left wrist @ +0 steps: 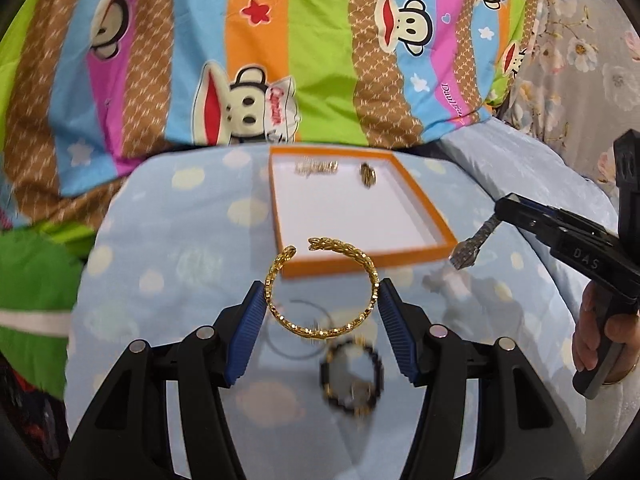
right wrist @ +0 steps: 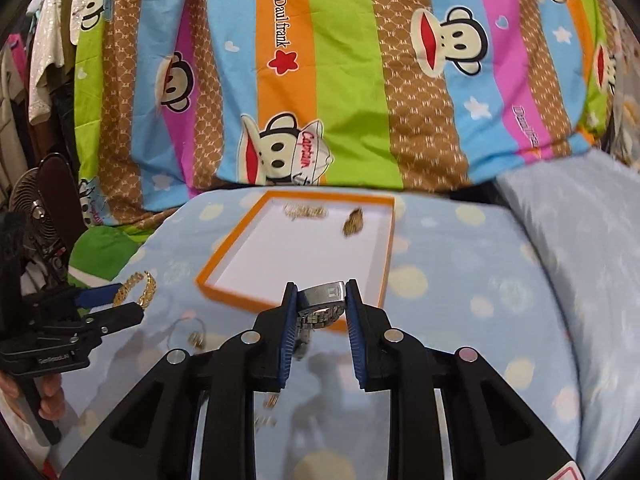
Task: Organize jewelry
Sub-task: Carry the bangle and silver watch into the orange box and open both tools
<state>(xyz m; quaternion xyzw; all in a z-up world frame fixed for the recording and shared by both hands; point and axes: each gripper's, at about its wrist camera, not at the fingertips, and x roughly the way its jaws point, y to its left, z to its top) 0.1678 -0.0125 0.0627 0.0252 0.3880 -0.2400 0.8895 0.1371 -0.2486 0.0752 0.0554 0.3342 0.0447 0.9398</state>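
My left gripper (left wrist: 322, 298) is shut on a gold open bangle (left wrist: 320, 326), held above the blue dotted cushion just in front of the orange-rimmed white tray (left wrist: 372, 262). My right gripper (right wrist: 322, 292) is shut on a silver metal watch (right wrist: 320, 304), over the tray's near rim (right wrist: 264, 300). The tray holds a gold chain piece (left wrist: 316, 167) and a dark gold ring-like piece (left wrist: 367, 175) at its far end. In the left wrist view the right gripper (left wrist: 500, 220) shows at right with the watch (left wrist: 472, 248) hanging from it.
A black beaded bracelet (left wrist: 352, 376) and a thin wire hoop (left wrist: 298, 330) lie on the cushion (left wrist: 180, 240) under my left gripper. A striped cartoon blanket (right wrist: 320, 80) rises behind the tray. A pale pillow (right wrist: 580, 240) lies at right, a small fan (right wrist: 36, 204) at left.
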